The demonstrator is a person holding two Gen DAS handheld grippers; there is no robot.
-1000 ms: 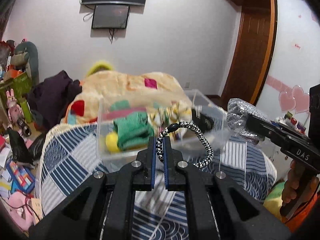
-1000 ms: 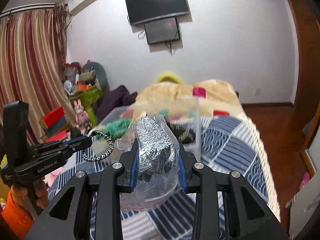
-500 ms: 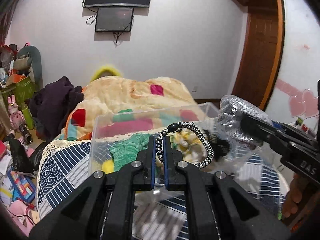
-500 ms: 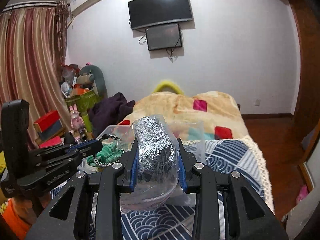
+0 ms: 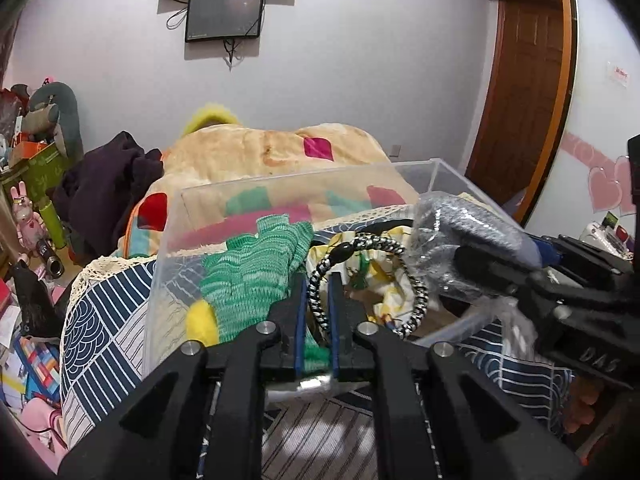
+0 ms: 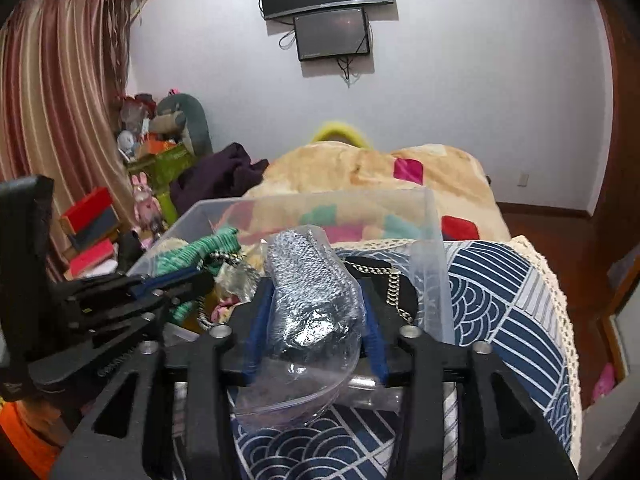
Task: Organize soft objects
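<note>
My left gripper (image 5: 318, 280) is shut on a black-and-white braided cord loop (image 5: 416, 280) and holds it over the near rim of a clear plastic bin (image 5: 280, 184) on the bed. The bin holds a green knitted piece (image 5: 256, 268), a yellow ball (image 5: 202, 322), patterned fabric and a black bag with a chain (image 6: 394, 280). My right gripper (image 6: 314, 292) is shut on a grey knit item in a clear plastic bag (image 6: 308, 280), also over the bin's near edge; it shows in the left wrist view (image 5: 468, 232).
The bin sits on a blue-and-white patterned bedspread (image 6: 500, 280) with a beige patchwork blanket (image 5: 280, 152) behind it. Dark clothes (image 5: 104, 184) and cluttered toys and boxes (image 6: 92, 216) lie to the left. A wooden door (image 5: 520, 80) is at the right.
Both grippers have moved forward and down toward the bin, which now looms larger; the cord loop and the bagged knit item now hang over its near edge. Both grips are unchanged.
</note>
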